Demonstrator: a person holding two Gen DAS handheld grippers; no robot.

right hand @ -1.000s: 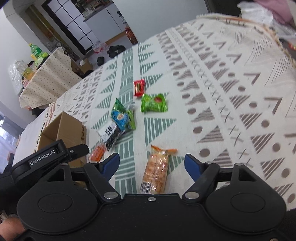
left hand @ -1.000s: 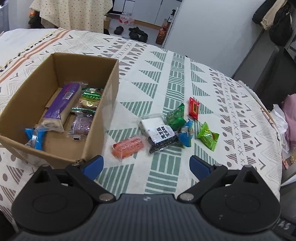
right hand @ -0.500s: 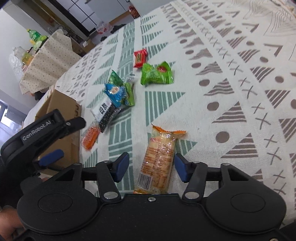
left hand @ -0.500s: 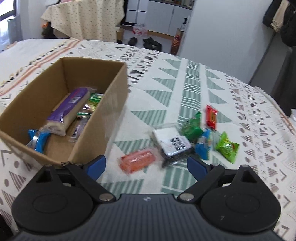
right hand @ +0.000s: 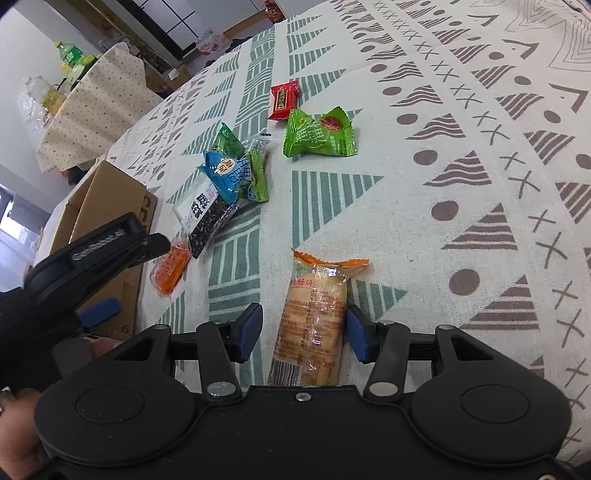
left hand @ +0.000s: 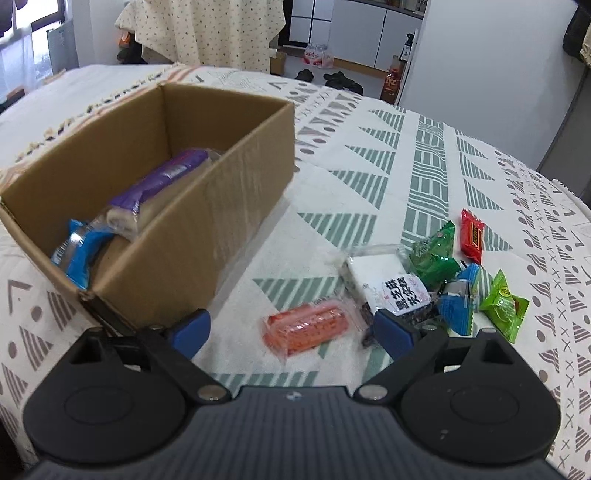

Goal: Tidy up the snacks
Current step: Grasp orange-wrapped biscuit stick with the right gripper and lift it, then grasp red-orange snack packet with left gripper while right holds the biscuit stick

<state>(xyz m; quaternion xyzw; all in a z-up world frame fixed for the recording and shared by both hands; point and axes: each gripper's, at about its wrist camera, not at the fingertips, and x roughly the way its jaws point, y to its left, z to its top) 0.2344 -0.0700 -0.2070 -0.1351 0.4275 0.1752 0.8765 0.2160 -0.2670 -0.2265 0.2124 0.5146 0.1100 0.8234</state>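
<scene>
Work surface: a cream tablecloth (right hand: 461,155) printed with green striped triangles and grey dots, crosses and triangles. Right gripper (right hand: 303,328), jaws spread but narrow, straddles an orange biscuit pack (right hand: 314,321) lying lengthwise between its blue pads; the right pad (right hand: 357,334) sits at the wrapper's edge, the left pad (right hand: 248,326) just clear of it. Left gripper (left hand: 291,330), jaws spread wide and holding nothing, hovers low over the cloth; an orange-red packet (left hand: 308,326) lies on the cloth just ahead, between its fingertips. Ahead and to its left stands an open cardboard box (left hand: 236,206) containing a purple-wrapped roll (left hand: 162,184) and a blue packet (left hand: 75,254). Ahead and to its right lies a cluster of loose snacks: a black-and-white pack (left hand: 393,288), dark green (left hand: 432,254), blue (left hand: 458,302), light green (left hand: 502,304) and red (left hand: 471,236) packets. Background: a dotted cloth-draped table (left hand: 207,33), white cabinets (left hand: 354,29), shoes (left hand: 340,79) on the floor, a plain grey wall (left hand: 487,74).
</scene>
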